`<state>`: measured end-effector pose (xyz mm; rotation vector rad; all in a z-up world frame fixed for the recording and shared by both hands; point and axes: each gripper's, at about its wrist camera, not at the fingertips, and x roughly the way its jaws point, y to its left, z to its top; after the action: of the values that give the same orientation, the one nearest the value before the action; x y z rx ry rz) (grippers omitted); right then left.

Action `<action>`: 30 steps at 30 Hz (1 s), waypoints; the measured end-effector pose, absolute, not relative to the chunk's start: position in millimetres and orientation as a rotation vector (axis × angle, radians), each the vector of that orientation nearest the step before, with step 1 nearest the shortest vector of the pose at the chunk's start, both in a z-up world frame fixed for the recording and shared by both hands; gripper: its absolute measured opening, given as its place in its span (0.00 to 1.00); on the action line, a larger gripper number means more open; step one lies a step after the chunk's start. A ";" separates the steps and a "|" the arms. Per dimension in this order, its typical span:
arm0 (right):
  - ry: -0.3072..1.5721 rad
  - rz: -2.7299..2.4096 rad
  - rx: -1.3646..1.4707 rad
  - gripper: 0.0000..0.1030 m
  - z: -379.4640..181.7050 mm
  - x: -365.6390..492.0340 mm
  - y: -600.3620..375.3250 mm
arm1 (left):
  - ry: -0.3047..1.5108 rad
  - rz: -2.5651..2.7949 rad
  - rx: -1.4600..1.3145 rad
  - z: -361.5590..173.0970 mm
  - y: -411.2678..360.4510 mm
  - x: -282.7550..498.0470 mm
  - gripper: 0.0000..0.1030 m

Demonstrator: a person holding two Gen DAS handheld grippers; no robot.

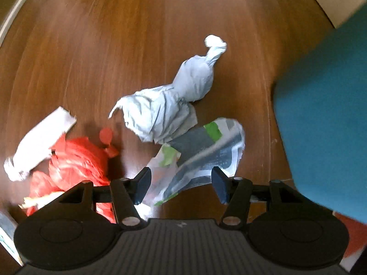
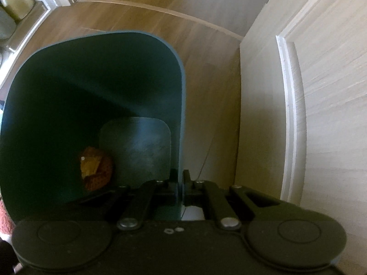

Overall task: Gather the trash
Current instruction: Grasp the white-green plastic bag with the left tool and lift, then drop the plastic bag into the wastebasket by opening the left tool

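In the left wrist view, the left gripper (image 1: 181, 184) is seen released low in the frame, its jaws straddling a crumpled printed plastic wrapper (image 1: 201, 155) on the brown wooden floor (image 1: 114, 34), with a twisted grey paper wad (image 1: 169, 100) above and red crumpled plastic (image 1: 75, 160) at lower left. In the right wrist view, the right gripper (image 2: 180, 186) is clenched on the wall of the teal plastic bin (image 2: 91, 80), where an orange scrap (image 2: 95, 168) is seen at lower left.

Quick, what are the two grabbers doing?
Left gripper: open above a printed plastic wrapper.
Right gripper: shut on the teal bin's wall.

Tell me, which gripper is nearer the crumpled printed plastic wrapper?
Left. The left gripper hangs open directly over the wrapper; the right gripper is clamped on the teal bin's wall.
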<state>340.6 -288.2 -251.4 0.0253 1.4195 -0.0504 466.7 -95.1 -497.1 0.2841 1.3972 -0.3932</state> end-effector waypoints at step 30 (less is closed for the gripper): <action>1.238 0.088 -0.192 0.06 -212.5 333.9 -224.8 | 1.128 -0.285 -0.062 -245.5 -47.3 391.2 0.14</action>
<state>333.9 -224.8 -212.5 -0.1919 1.2376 0.0883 391.2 -47.3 -245.5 -0.0621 1.1281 -0.2853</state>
